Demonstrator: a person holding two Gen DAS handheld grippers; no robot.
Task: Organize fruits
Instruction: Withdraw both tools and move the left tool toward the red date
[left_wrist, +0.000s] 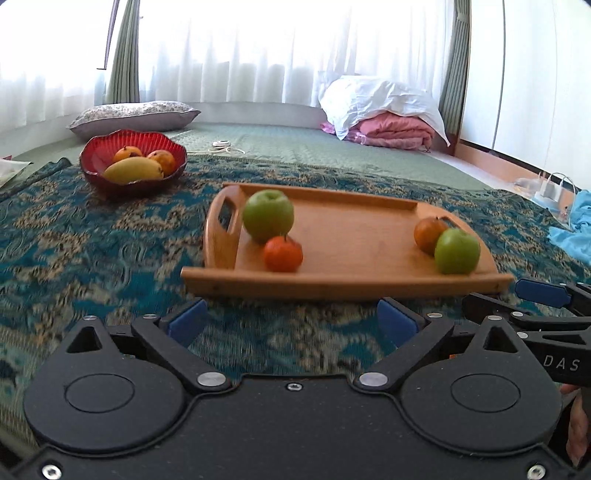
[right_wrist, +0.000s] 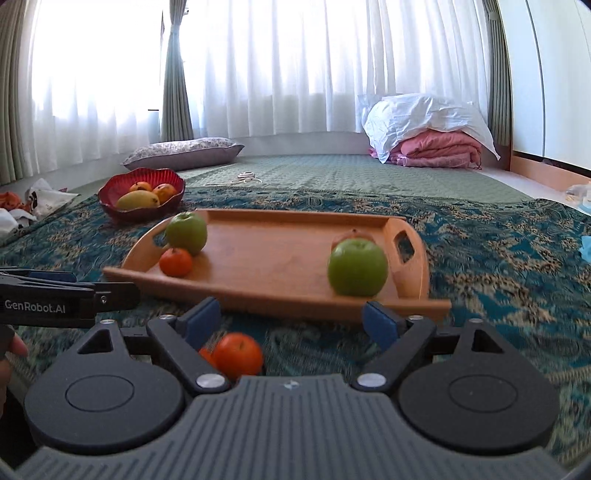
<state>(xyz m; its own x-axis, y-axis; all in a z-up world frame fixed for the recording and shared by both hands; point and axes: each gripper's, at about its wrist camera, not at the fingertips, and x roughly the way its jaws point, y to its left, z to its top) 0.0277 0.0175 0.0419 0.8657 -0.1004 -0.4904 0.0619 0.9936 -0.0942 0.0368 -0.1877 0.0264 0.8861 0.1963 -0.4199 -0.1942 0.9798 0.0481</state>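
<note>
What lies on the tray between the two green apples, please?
Between the left green apple and right green apple, the wooden tray floor is bare; the right wrist view shows it best.

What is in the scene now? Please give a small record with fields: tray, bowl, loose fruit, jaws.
tray: wooden tray on the patterned blanket, holding two green apples, one at each end, each with an orange fruit beside it
bowl: red bowl behind the tray, holding a mango and two orange fruits
loose fruit: orange on the blanket, in front of the tray
jaws: left gripper and right gripper both open, holding nothing
</note>
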